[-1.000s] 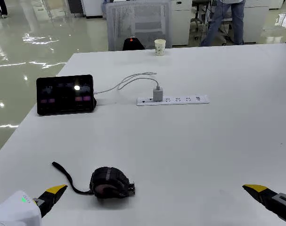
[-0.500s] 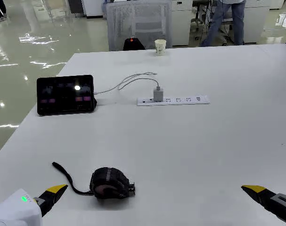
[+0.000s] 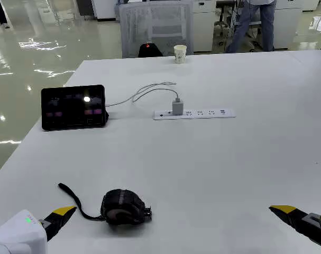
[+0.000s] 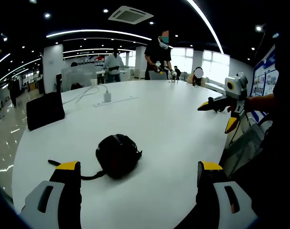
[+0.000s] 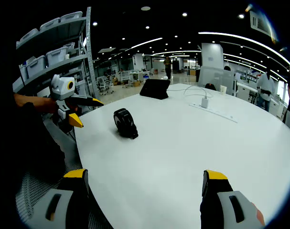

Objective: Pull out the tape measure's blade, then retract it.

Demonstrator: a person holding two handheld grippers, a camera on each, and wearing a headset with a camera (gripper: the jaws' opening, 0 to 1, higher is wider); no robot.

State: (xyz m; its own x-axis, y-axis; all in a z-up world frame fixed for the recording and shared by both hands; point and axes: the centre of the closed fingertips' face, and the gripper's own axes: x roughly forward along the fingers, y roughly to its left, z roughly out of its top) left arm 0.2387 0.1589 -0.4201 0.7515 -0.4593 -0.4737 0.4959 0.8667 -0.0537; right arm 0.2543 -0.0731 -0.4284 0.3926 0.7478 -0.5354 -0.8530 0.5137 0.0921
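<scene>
1. The tape measure (image 3: 123,206) lies on the surface (image 3: 218,164), just ahead of the left tool (image 4: 138,167), whose jaws stand apart.
2. Clamp its case there; the right tool (image 5: 145,174), also apart, should pinch the blade tip (image 3: 148,212) squarely.

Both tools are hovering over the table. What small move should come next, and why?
Probably ease the left gripper forward and shut its jaws on the tape measure. It lies untouched on the table, blade not pulled out, just ahead of those open jaws. The right gripper, also open, hangs much farther off.
</scene>
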